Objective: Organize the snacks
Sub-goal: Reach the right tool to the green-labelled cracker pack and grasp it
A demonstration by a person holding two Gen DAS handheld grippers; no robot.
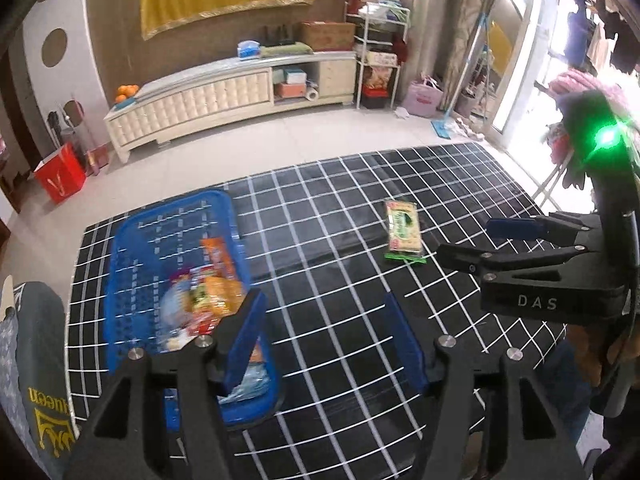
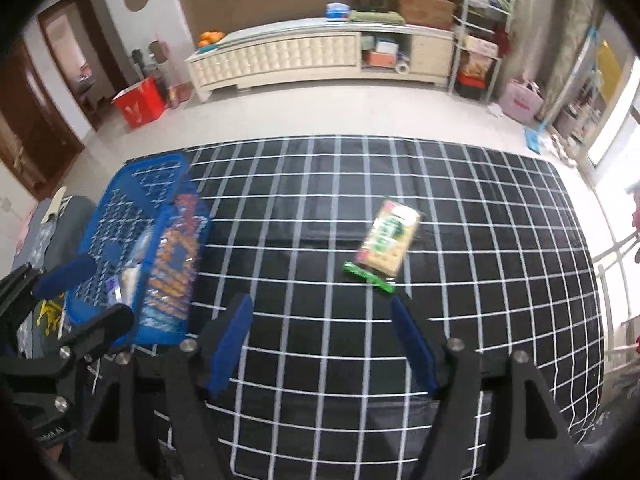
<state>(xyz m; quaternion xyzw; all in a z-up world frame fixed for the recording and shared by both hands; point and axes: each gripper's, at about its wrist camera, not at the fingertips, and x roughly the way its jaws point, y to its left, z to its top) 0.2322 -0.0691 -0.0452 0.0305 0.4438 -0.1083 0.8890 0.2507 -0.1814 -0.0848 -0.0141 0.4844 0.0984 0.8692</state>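
Meanwhile both grippers, left gripper (image 1: 324,336) and right gripper (image 2: 322,344), hang open and empty over the black white-gridded mat (image 2: 460,208), between the blue plastic basket (image 1: 132,272) and the flat green cracker packet (image 2: 387,243).

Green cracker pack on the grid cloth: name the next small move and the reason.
Probably bring the right tool forward and down over the green cracker pack. It lies alone on the cloth, outside the blue basket; the tool is open, empty and nearest.

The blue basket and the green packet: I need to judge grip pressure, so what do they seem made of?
Blue basket: looks like rigid moulded plastic, matte, with a perforated lattice wall. Green packet: probably thin glossy plastic film, with flat crimped end seals and printed artwork; what is inside cannot be told.
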